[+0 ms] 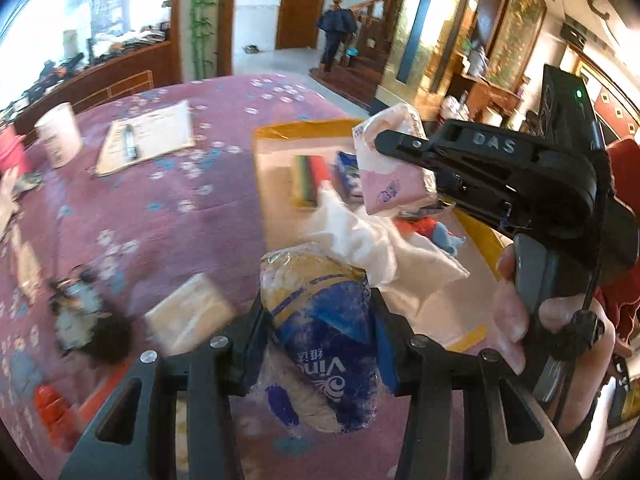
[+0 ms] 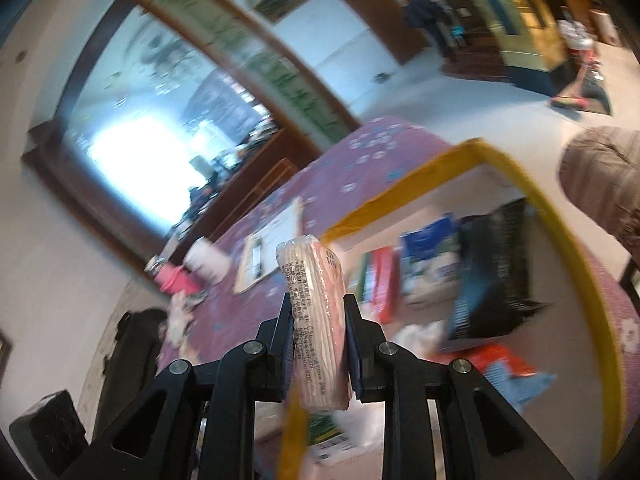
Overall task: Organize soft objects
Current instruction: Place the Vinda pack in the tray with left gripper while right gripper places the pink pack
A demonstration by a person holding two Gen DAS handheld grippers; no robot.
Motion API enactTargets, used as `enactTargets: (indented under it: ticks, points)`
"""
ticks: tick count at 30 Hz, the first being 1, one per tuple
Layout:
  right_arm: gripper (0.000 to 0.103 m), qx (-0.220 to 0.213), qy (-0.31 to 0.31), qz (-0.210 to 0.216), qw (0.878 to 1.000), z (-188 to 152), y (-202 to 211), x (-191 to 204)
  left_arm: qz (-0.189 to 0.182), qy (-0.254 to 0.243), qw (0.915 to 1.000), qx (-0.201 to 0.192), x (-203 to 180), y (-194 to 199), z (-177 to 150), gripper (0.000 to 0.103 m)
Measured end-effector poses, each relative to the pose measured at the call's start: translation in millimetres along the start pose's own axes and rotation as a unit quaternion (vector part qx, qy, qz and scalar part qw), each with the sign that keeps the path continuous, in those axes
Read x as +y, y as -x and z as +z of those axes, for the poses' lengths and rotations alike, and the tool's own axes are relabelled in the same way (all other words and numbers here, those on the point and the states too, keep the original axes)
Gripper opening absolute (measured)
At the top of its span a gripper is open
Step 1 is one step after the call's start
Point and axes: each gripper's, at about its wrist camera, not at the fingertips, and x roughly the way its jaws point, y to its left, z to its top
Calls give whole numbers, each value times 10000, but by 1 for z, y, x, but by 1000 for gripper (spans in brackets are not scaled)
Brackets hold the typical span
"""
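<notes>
My left gripper (image 1: 318, 320) is shut on a blue and white wrapped tissue roll (image 1: 320, 344), held above the purple tablecloth (image 1: 160, 208). In the same view my right gripper (image 1: 384, 140), held by a hand (image 1: 516, 312), comes in from the right, shut on a pink tissue pack (image 1: 396, 168) over the yellow-rimmed box (image 1: 304, 126). The right wrist view shows that gripper (image 2: 318, 312) clamping the pink tissue pack (image 2: 316, 320) edge-on, with the yellow-rimmed box (image 2: 520, 200) just ahead. Inside the box lie a blue pack (image 2: 428, 248), a black bag (image 2: 492, 276) and white soft items (image 1: 360, 236).
On the tablecloth lie a clipboard with a pen (image 1: 148, 136), a white cup (image 1: 60, 132), a flat white pack (image 1: 188, 316), a dark fuzzy toy (image 1: 88, 312) and a red object (image 1: 52, 404). A person (image 1: 336, 28) stands far back by the stairs.
</notes>
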Motion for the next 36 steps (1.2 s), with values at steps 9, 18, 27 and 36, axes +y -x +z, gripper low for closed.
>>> enactTargets:
  ticks: [9, 18, 27, 36]
  points:
    - [24, 179, -341, -370, 9986, 6, -13, -25, -185, -254, 9990, 307, -29, -39, -7, 45]
    - [25, 189, -378, -464, 9980, 5, -13, -30, -413, -164, 9985, 319, -24, -45, -7, 45]
    - [25, 108, -364, -693, 9969, 4, -12, -29, -448, -120, 9983, 359, -22, -56, -7, 45]
    - [39, -22, -318, -965, 9948, 6, -4, -29, -483, -93, 9983, 296, -21, -54, -7, 55]
